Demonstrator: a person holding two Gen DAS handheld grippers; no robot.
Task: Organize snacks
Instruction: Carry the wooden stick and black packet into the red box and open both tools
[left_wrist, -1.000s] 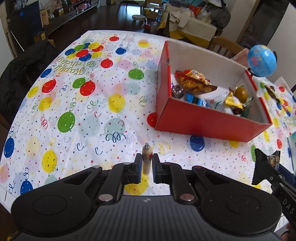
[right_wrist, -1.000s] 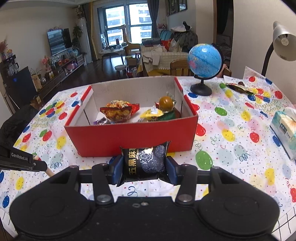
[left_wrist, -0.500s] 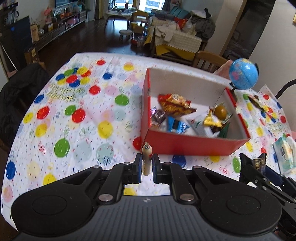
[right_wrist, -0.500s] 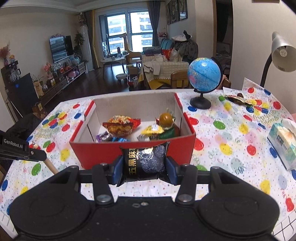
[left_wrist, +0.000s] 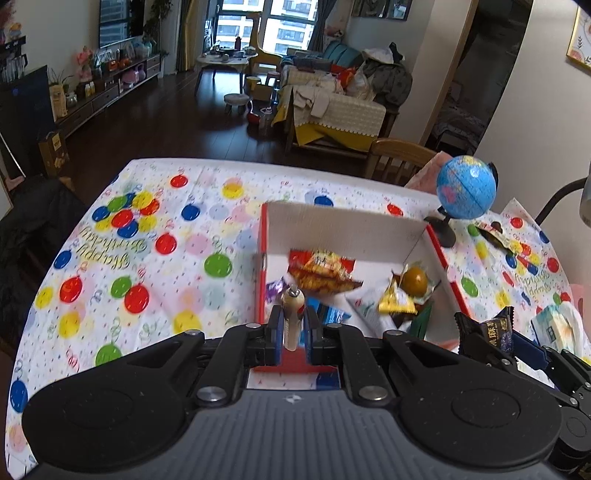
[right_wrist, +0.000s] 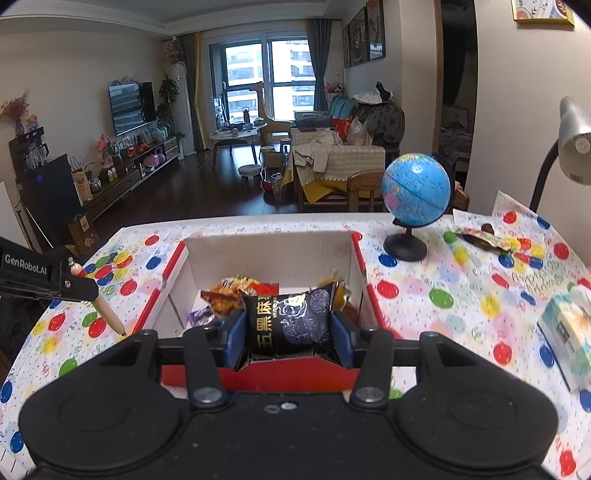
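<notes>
Red cardboard box (right_wrist: 258, 376), white inside, stands open-topped on the balloon-print tablecloth and holds loose wrapped snacks (left_wrist: 325, 273). Black snack packet (right_wrist: 290, 319) with white Chinese characters is clamped upright above the box's near wall. Slim tan sausage stick (left_wrist: 293, 317) is clamped upright over the box's near left corner.

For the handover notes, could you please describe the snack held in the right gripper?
Find the red box on the balloon tablecloth. Just above its near wall, the right gripper holds a puffy black packet; unlike the orange and gold wrappers inside, it bears large gold characters.
</notes>
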